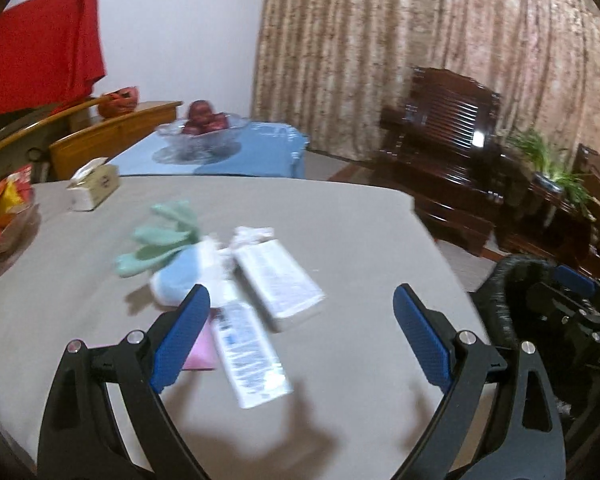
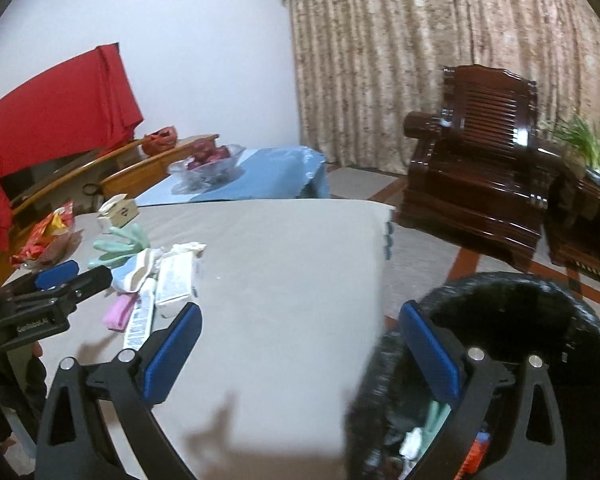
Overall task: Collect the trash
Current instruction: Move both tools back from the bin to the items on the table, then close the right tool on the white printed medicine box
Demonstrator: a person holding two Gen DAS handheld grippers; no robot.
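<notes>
A pile of trash lies on the grey table (image 1: 360, 220): a white printed tube (image 1: 252, 356), a white box (image 1: 278, 284), a pink packet (image 1: 200, 350), a blue-and-white wrapper (image 1: 178, 276), green gloves (image 1: 160, 240) and a crumpled tissue (image 1: 254, 236). My left gripper (image 1: 300, 332) hovers open just above the tube and box, holding nothing. My right gripper (image 2: 300, 354) is open and empty at the table's right edge, its right finger over the black bin (image 2: 580, 320), which holds some rubbish. The same tube (image 2: 140, 320) and box (image 2: 176, 280) show at the right wrist view's left.
A tissue box (image 1: 94, 188) and red snack bags (image 1: 4, 212) sit at the table's far left. Behind is a blue-covered table with a glass fruit bowl (image 1: 202, 132). A dark wooden armchair (image 2: 480, 168) and a plant (image 2: 588, 148) stand right of the bin.
</notes>
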